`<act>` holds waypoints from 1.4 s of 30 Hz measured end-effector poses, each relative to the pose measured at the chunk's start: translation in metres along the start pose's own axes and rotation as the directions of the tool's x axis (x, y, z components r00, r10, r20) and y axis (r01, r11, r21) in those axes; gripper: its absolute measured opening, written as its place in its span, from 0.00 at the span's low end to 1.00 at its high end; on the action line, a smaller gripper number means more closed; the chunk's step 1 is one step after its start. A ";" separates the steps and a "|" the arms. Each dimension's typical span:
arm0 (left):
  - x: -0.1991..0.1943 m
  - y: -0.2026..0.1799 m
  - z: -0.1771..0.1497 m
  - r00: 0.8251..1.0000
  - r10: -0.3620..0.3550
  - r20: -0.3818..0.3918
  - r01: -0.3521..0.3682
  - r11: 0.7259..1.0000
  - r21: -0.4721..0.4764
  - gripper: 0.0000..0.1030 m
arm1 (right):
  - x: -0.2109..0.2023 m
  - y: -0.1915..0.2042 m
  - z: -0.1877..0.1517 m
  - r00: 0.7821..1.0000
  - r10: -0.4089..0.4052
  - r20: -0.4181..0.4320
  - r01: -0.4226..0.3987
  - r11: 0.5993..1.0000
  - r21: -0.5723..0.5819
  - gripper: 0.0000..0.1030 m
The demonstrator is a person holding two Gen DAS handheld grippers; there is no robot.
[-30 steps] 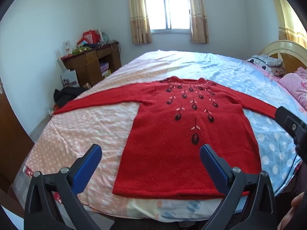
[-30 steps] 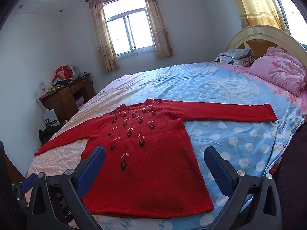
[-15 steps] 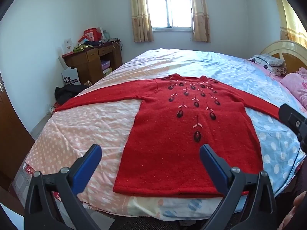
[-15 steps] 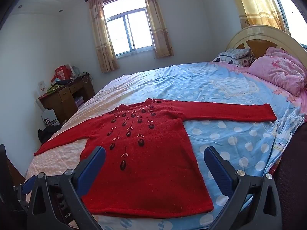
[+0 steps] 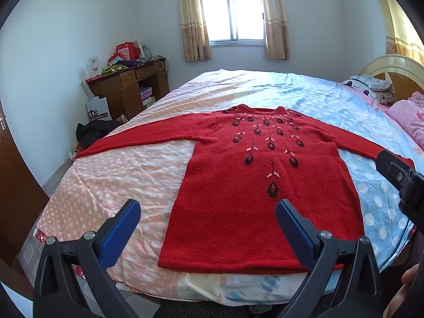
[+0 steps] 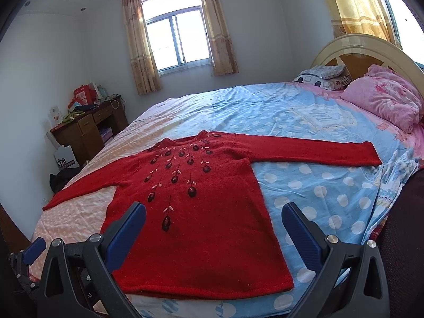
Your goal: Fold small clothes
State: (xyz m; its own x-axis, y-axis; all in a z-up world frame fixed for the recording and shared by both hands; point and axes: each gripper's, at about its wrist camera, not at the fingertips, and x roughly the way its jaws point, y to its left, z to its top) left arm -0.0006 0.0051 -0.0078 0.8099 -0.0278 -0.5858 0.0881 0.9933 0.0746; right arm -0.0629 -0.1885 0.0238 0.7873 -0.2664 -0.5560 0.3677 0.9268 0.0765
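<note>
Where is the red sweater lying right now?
In both wrist views the red sweater lies flat on the bed, sleeves spread, hem at the near edge, ahead of both open grippers.

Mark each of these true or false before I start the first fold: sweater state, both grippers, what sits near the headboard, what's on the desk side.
1. The red sweater lies flat on the bed, sleeves spread. True.
2. The left gripper is shut on the hem. False: open, holding nothing.
3. The right gripper is open. True.
4. A pink pillow sits near the headboard. True.
5. The sweater is already folded in half. False: fully unfolded.
</note>
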 end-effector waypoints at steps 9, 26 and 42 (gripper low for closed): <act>0.002 -0.002 0.002 1.000 -0.007 -0.015 0.007 1.000 -0.007 1.00 | 0.004 -0.001 -0.002 1.000 -0.008 -0.008 0.008 1.000 -0.003 0.99; 0.005 -0.003 -0.001 0.999 -0.039 -0.031 0.038 0.999 -0.005 1.00 | 0.008 -0.002 -0.001 1.000 -0.019 -0.023 0.019 1.000 -0.001 0.99; 0.007 -0.005 -0.003 0.998 -0.047 -0.042 0.047 0.999 -0.012 1.00 | 0.012 -0.003 -0.005 0.999 -0.032 -0.041 0.032 0.999 -0.010 0.99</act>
State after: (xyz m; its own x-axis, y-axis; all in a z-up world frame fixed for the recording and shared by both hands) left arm 0.0030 0.0006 -0.0152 0.7798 -0.0703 -0.6221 0.1193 0.9921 0.0375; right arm -0.0572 -0.1930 0.0131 0.7539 -0.2849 -0.5920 0.3873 0.9206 0.0502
